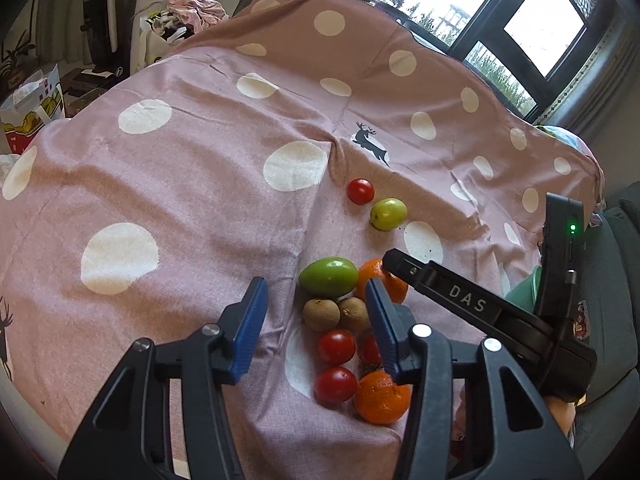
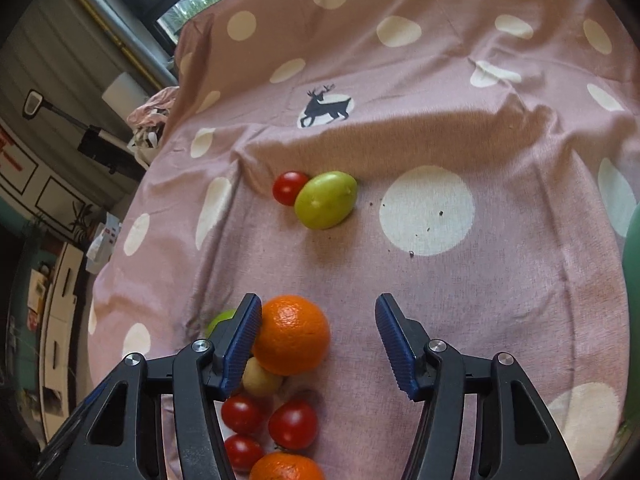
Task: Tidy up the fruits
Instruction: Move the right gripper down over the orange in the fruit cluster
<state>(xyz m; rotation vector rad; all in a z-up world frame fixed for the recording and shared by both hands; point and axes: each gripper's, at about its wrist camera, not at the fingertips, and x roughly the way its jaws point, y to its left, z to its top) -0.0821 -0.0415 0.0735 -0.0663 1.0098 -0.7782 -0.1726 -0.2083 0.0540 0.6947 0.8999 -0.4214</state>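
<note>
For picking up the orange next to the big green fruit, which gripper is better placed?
The right gripper: the orange already sits between its open jaws, against the left pad. The left gripper hangs open over the brown fruits, with the orange beyond its right finger.

A right hand-held gripper [image 2: 316, 340], jaws parted, hovers over a dotted pink cloth [image 2: 480, 280], its left pad touching an orange [image 2: 294, 334] among tomatoes [image 2: 294, 424].

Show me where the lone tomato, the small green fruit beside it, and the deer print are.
lone tomato [image 1: 360, 191], left wrist view, centre of its skin.
small green fruit [image 2: 326, 200], right wrist view, middle of its side.
deer print [image 2: 326, 107], right wrist view, the body.
</note>
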